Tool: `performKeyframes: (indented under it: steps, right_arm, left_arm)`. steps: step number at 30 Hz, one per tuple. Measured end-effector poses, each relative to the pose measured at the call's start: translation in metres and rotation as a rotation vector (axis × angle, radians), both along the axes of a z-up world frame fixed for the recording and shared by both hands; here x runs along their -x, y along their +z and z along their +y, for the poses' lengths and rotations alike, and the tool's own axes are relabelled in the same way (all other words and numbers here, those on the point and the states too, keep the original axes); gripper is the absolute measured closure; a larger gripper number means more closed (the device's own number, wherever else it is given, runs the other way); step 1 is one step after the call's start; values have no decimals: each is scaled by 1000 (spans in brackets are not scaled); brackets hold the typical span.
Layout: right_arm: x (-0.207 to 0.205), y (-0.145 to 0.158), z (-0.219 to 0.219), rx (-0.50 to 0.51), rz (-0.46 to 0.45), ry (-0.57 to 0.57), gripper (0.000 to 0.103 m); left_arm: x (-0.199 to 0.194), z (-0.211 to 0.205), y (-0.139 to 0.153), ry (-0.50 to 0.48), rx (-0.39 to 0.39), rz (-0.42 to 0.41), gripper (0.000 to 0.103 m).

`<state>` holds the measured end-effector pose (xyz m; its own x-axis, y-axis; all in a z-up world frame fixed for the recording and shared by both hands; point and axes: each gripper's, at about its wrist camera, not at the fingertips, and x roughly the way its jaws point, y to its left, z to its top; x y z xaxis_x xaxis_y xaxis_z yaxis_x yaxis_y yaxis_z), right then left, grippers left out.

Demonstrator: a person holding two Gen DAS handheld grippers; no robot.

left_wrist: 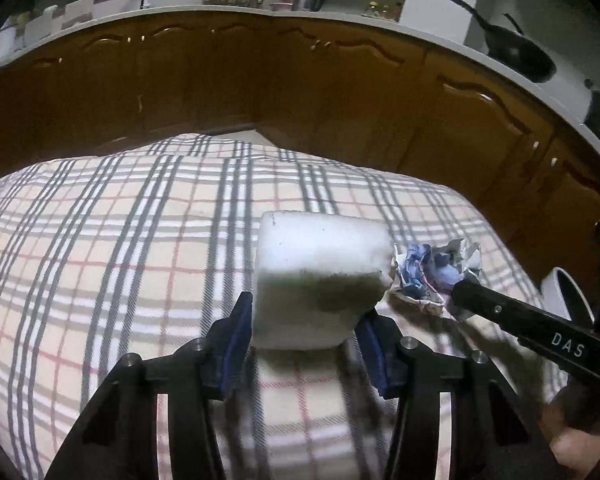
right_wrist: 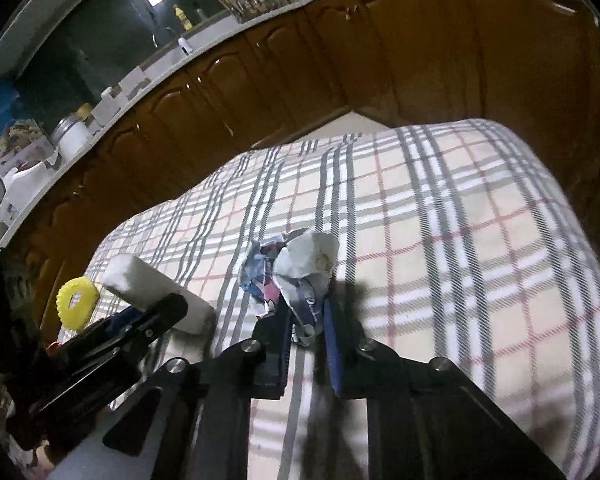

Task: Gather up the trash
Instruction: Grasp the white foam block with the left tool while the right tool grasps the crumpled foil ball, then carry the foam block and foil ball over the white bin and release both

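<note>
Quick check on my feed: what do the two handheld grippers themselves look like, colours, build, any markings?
Both are matte black. The left gripper and right gripper each have two flat fingers lined with blue pads, carried on slotted black linkage arms fastened with round silver bolts. Seen from the left wrist camera, the right gripper's finger bears white letters "DAS". No cables or sleeves are visible.

The checked cloth [left_wrist: 120, 240] covering the worktop looks woven and matt, with a faint twill rib. The white block [left_wrist: 320, 272] has a porous, foam-like surface, dull and slightly grubby on its near face. The crumpled ball [right_wrist: 296, 272] is creased printed paper. The left gripper [left_wrist: 304, 344] is matt black plastic with blue rubbery pads and shiny metal screws. The cabinet doors [left_wrist: 260, 80] are glossy varnished wood, and the yellow ring [right_wrist: 77, 300] looks like smooth plastic
</note>
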<state>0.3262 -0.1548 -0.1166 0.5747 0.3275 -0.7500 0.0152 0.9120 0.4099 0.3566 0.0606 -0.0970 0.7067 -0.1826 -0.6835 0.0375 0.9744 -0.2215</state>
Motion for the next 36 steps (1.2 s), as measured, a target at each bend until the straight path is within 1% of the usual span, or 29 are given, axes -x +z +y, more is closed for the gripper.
performKeyframes:
  steps: [4, 6, 10, 15, 25, 30, 36]
  right_arm:
    - [28, 12, -15, -14, -26, -28, 89]
    - [40, 16, -22, -11, -35, -39, 89]
    - [64, 23, -35, 3, -47, -65, 89]
    - [91, 30, -50, -2, -61, -105, 89]
    - [130, 42, -69, 6, -89, -170, 89]
    - [146, 48, -80, 9, -104, -200, 89]
    - [164, 50, -99, 16, -113, -246, 89]
  left_arm:
    - [20, -11, 9, -49, 4, -9, 55]
    - [30, -22, 10, -80, -10, -9, 55]
    - [47, -39, 15, -134, -20, 0, 55]
    - [64, -53, 22, -178, -23, 13, 55]
    - [101, -82, 43, -235, -68, -36, 55]
    - [111, -99, 48, -271, -75, -45, 55]
    - [111, -122, 50, -309, -85, -48, 55]
